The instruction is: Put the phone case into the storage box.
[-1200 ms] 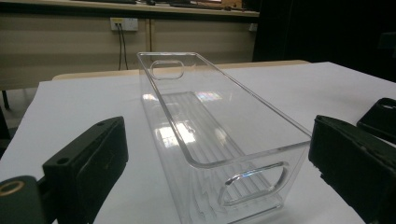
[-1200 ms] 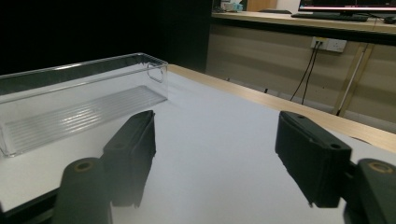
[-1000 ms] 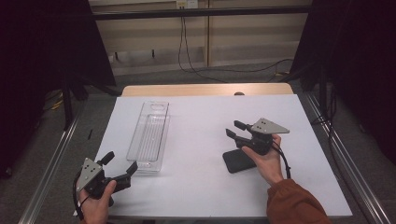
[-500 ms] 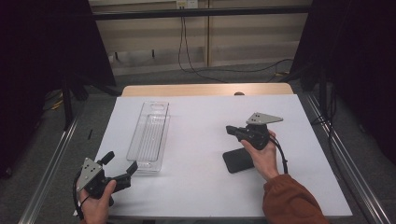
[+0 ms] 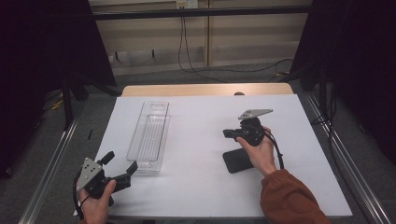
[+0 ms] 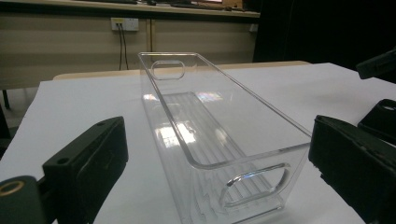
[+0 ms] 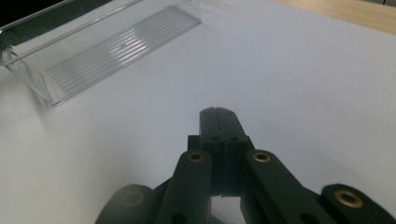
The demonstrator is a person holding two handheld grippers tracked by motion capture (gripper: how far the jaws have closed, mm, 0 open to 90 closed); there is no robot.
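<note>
2 grippers up: left gripper [image 5: 120, 169] gapes wide near the tray's [image 5: 150, 135] front end, right gripper [image 5: 227, 133] pinched tight, empty, just closed.

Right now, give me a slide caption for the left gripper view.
Open left gripper facing the near end of an empty clear plastic bin on the white table.
</note>
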